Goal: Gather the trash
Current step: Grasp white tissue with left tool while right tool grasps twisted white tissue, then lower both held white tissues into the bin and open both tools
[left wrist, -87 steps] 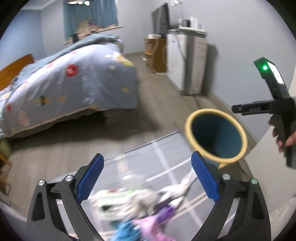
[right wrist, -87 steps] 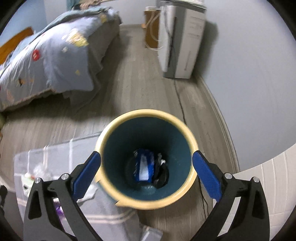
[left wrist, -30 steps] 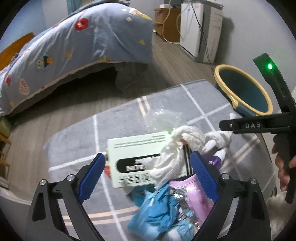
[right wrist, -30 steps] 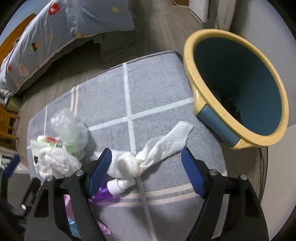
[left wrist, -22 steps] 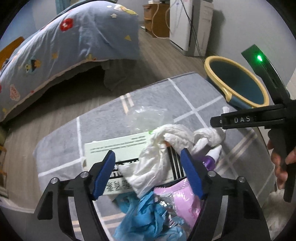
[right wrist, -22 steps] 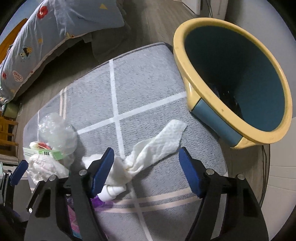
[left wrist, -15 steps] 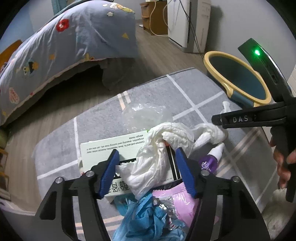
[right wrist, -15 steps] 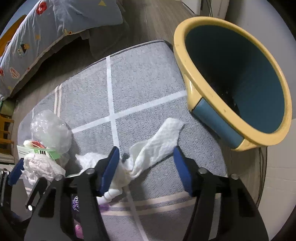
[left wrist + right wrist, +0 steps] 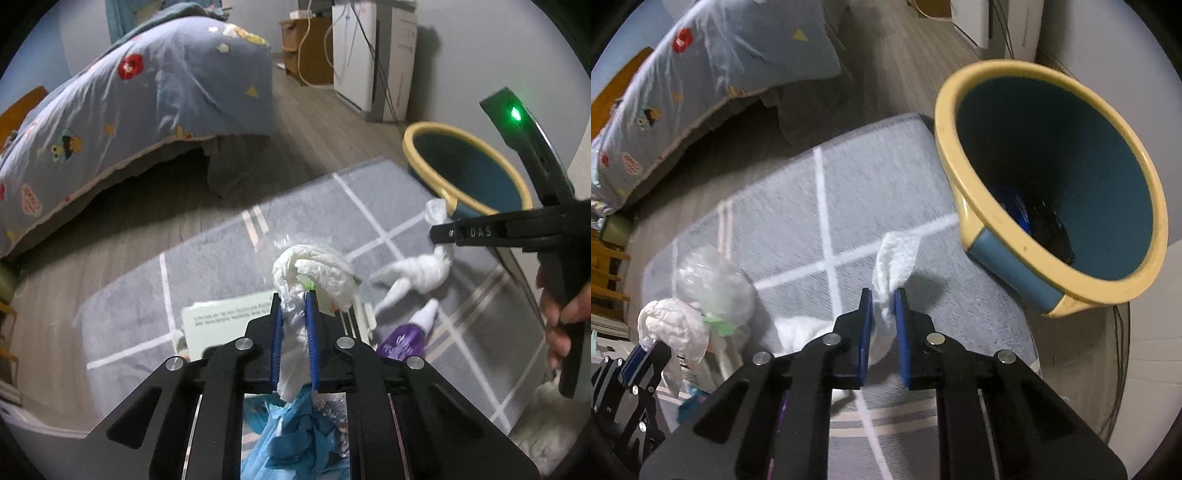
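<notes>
Setting: bedroom floor of wood planks, with a grey rug crossed by white lines; a bed under a blue patterned duvet is seen behind it.
Trash pile: a pale green printed box, a clear plastic wad, a purple bottle and blue and pink wrappers are scattered on the rug, close together.
Bin: a blue wastebasket with a yellow rim is set at the rug's far right corner, mouth tipped toward the right wrist view; dark and blue items are already seen at its bottom.
Left tongs: the jaws are closing, and a crumpled white tissue is pinched between the blue pads, its bulk bunched beyond the tips above the box.
Right tongs: the jaws are closing as well, and a twisted white paper towel is gripped between the pads, one end sticking up past the tips, the rest trailing on the rug below.
Key relation: the bin is judged to lie ahead and to the right of both tongs; the right tongs are clearly nearer, with the towel's free end pointing roughly toward the rim.
Long axis: the towel runs along the line of the right tongs.
Step in hand: both grasps appear nearly complete; lifting and carrying to the bin are not yet done.
Risk: the trailing towel end may drag on neighbouring litter.
</notes>
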{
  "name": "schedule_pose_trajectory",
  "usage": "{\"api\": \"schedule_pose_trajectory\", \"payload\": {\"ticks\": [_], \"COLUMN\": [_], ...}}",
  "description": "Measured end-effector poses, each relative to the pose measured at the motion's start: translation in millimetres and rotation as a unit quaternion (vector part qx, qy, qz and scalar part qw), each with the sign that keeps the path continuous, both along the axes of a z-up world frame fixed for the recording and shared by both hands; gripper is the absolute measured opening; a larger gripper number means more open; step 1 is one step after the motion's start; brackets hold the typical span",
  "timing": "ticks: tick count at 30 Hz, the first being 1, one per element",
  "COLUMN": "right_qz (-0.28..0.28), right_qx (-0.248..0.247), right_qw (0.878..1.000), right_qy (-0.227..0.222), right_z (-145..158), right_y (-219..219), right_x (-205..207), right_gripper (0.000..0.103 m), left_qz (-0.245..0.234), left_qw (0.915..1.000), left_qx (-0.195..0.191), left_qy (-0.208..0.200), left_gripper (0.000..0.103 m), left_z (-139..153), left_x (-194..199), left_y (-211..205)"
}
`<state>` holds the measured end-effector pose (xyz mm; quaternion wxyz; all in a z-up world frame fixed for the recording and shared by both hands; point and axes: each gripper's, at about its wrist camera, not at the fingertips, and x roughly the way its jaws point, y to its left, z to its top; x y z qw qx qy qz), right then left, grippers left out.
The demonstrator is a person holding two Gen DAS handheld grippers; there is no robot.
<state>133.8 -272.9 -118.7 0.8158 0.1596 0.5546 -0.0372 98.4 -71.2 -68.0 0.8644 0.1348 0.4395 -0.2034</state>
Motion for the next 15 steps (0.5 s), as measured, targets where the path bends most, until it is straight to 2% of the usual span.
{"api": "schedule_pose_trajectory", "payload": {"ticks": [8, 15], "right_qz": [0.006, 0.014], "right_qx": [0.001, 0.021], "right_qw": [0.999, 0.996], "right_qy": [-0.044, -0.090], "right_z": [36, 89], "right_y": [-1, -3], "right_x": [-9, -20], "right_gripper": [0.010, 0.007], "left_qz": [0.021, 0.028], "left_qw": [0.9987, 0.9970], "left_qx": [-0.036, -0.053], "left_qy": [-0.028, -0.049], "left_gripper": [0.013, 0.013], "left_z": [33, 53], "left_x": [-1, -3], "left_y": [15, 22]}}
